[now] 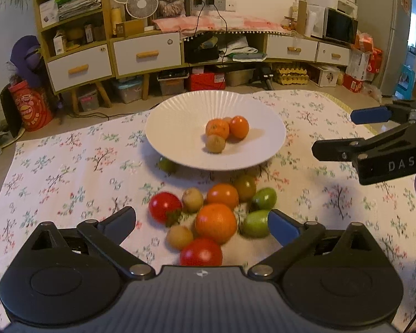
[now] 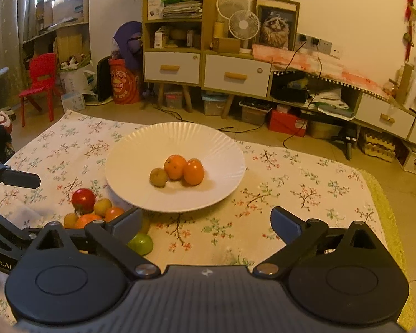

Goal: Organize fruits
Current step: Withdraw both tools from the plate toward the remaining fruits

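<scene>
Your left tongs (image 1: 202, 219) are spread wide and empty, framing the large orange (image 1: 215, 223) in the loose fruit pile at lower centre, likely the next pick. Right tongs (image 2: 206, 222) wide, empty, over bare bench cloth (image 2: 305, 194). White plate (image 1: 180, 127), centre frame, holds three fruits.

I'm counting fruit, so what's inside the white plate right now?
The white plate holds two oranges and one brownish kiwi-like fruit, clustered and touching. Anything behind that cluster is hidden.
</scene>
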`<state>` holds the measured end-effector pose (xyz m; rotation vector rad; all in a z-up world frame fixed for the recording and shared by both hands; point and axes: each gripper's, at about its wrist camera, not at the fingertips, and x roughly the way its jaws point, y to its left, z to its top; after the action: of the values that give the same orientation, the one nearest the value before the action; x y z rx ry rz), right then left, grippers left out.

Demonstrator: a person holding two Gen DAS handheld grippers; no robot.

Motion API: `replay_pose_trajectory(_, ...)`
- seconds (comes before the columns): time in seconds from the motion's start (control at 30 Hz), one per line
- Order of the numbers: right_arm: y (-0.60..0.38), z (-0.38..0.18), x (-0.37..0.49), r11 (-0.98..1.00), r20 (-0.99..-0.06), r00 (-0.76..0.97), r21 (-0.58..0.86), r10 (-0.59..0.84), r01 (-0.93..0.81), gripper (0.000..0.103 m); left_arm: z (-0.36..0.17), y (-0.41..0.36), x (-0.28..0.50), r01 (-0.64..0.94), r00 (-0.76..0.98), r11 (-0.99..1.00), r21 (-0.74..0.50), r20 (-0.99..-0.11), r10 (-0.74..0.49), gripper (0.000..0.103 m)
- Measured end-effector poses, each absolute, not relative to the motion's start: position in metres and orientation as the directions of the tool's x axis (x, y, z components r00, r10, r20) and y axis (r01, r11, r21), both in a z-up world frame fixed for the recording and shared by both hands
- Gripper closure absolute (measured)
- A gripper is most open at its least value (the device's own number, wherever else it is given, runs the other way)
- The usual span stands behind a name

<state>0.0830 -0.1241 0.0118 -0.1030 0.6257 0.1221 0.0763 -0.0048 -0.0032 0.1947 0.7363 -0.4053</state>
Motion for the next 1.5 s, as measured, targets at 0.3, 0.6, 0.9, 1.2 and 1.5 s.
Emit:
replay_pose_trajectory(0.3, -0.118, 0.002, 0.068, 0.990, -0.606, 0.790, -0.022, 0.095, -0.136, 0.001, -0.011, 0.011, 0.052, 0.396, 0.671, 0.918, 0.016, -0.688, -0.277, 0.005)
replay_pose_trajectory(0.6, -0.110, -0.024, 0.057, 0.989, -0.658, 0.748, -0.030, 0.088, -0.143, 0.001, -0.029, 0.023, 0.042, 0.367, 0.639, 0.929, -0.051, -0.712, -0.291, 0.005)
replay_pose_trajectory(0.9, -0.101, -0.036, 0.050, 0.982, -0.673, 0.732, -0.048, 0.105, -0.185, 0.001, -0.043, 0.027, 0.038, 0.334, 0.665, 0.940, -0.066, -0.690, -0.285, 0.005)
replay_pose_trajectory(1.2, -0.093, -0.051, 0.045, 0.969, -0.696, 0.701, -0.032, 0.155, -0.246, 0.001, -0.054, 0.024, 0.042, 0.374, 0.690, 0.923, -0.090, -0.638, -0.342, 0.014)
replay_pose_trajectory(1.5, -0.090, -0.053, 0.046, 0.960, -0.666, 0.722, -0.028, 0.189, -0.277, 0.002, -0.059, 0.021, 0.050, 0.382, 0.684, 0.918, -0.107, -0.635, -0.359, 0.036)
